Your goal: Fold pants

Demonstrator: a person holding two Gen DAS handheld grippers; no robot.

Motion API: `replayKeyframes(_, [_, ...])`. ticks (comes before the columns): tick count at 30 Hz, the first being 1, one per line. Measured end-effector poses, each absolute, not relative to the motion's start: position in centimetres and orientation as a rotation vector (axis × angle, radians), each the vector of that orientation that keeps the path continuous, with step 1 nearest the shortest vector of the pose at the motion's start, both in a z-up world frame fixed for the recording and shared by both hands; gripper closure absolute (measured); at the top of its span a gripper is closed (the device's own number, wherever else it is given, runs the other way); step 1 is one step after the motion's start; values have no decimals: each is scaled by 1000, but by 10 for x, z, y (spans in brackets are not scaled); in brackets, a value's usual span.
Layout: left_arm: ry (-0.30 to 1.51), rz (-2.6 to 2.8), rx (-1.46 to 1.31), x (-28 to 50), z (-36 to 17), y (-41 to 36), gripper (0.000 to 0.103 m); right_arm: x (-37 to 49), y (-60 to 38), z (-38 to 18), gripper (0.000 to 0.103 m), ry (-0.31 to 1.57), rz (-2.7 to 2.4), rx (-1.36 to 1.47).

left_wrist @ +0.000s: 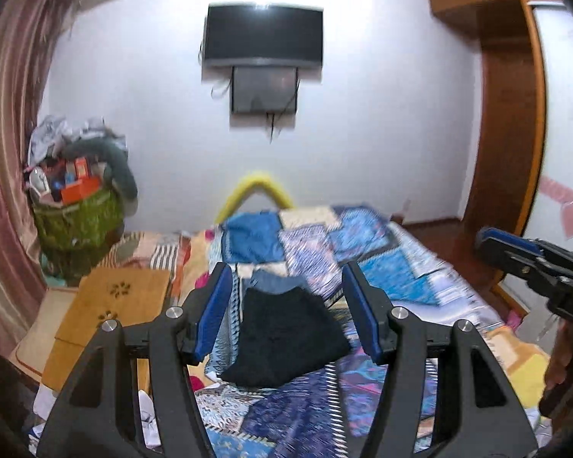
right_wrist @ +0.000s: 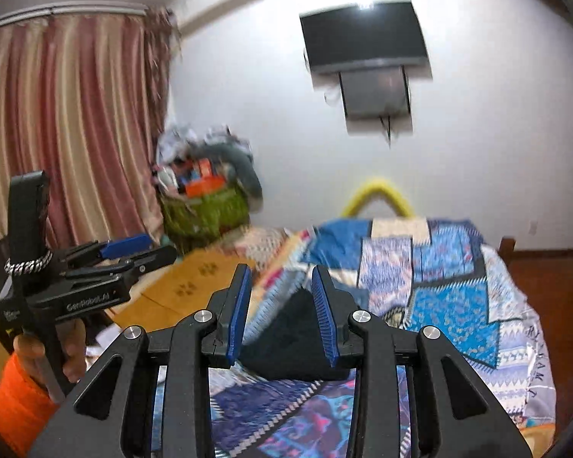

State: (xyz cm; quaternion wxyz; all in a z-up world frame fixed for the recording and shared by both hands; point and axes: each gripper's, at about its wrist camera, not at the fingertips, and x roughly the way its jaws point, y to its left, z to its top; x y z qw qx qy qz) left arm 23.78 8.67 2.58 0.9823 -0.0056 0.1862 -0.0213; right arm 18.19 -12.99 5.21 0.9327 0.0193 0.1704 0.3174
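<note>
The black pants lie as a folded bundle on the patchwork bedspread; they also show in the right wrist view. My left gripper is open and empty, held above and short of the pants. My right gripper is open and empty, also held above the near edge of the pants. The right gripper shows from the side at the right edge of the left wrist view. The left gripper shows at the left of the right wrist view.
A wooden board lies left of the bed. A green basket heaped with clothes and boxes stands by the striped curtain. A TV hangs on the far wall. A wooden wardrobe stands right.
</note>
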Motion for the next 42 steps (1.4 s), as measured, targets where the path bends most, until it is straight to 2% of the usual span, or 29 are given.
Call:
replayKeyframes(5, [274,-24,30,167,42,69,43,120,-137,69,73,237,631,21])
replayKeyframes(8, [232,-22,20,134,44,64,39,90,-140,74,72,197,633,20])
replayKeyframes(12, [183,-14,15,104,45,59,27,73,-141,71,66,175,636,15])
replayKeyframes(14, [167,-8,21,92,45,55,19,68,-141,69,52,163,615,9])
replayKeyframes(16, [158,-15,21,84,46,53,8,61,-143,67,26,144,582,17])
replayKeyframes(19, [145,-12,23,75,45,51,1,53,-146,66,10,127,538,27])
replayKeyframes(21, [139,-7,31,70,45,48,0,50,-149,67,1,122,512,27])
replayKeyframes(42, [158,-11,-12,65,32,54,0,40,-153,64,0,139,495,18])
